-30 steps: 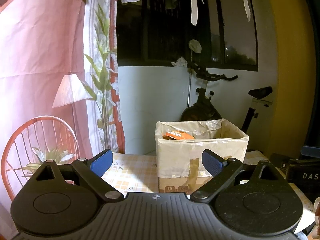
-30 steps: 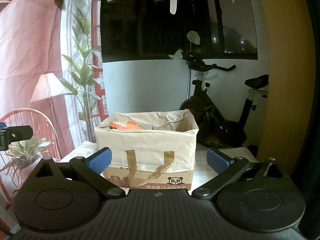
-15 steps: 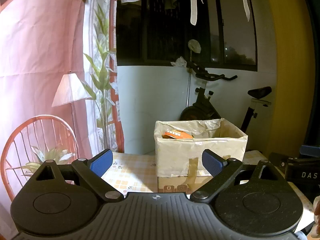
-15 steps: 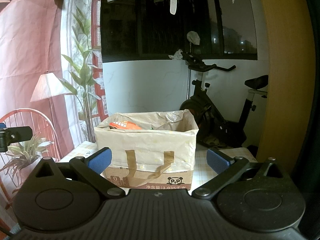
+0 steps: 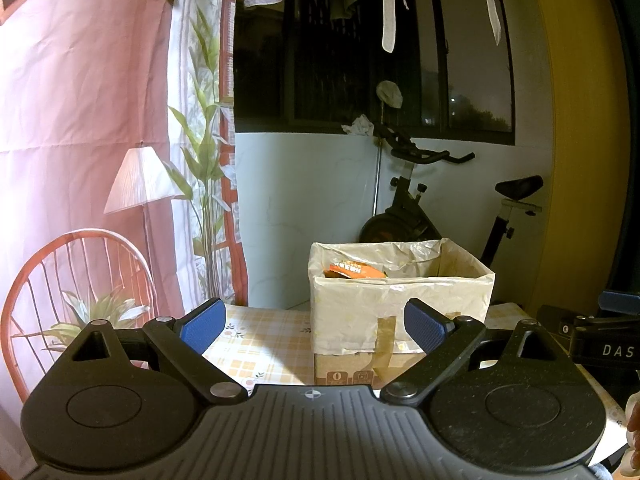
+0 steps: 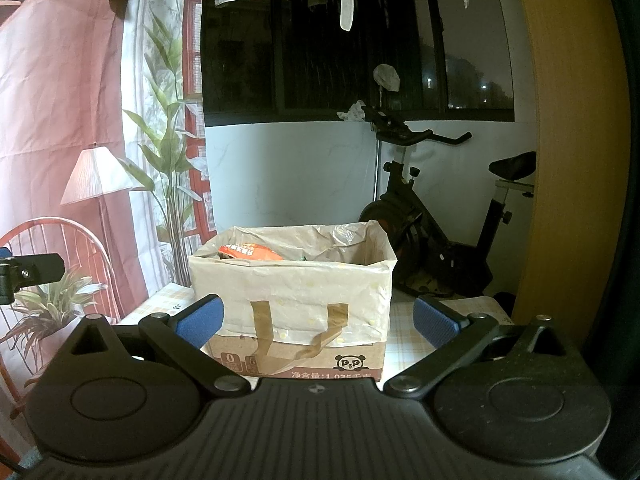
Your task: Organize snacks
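Note:
A cardboard box (image 5: pixel 400 304) lined with a cream bag stands on the checked tablecloth (image 5: pixel 264 340). An orange snack packet (image 5: pixel 350 270) pokes up at the box's back left; it shows as the orange packet (image 6: pixel 250 252) in the right wrist view, inside the same box (image 6: pixel 292 292). My left gripper (image 5: pixel 314 326) is open and empty, held short of the box and slightly left of it. My right gripper (image 6: pixel 318 320) is open and empty too, facing the box's front. The rest of the box's contents are hidden by its walls.
An exercise bike (image 6: pixel 432 224) stands behind the table by the white wall. A red wire chair (image 5: pixel 76 280) and a printed curtain with a lamp (image 5: pixel 140 180) are at left. The other gripper (image 5: pixel 600 336) shows at the left view's right edge. A yellow wall (image 6: pixel 560 160) is at right.
Almost nothing has moved; the left wrist view has drifted very slightly. Both grippers have stayed open and empty.

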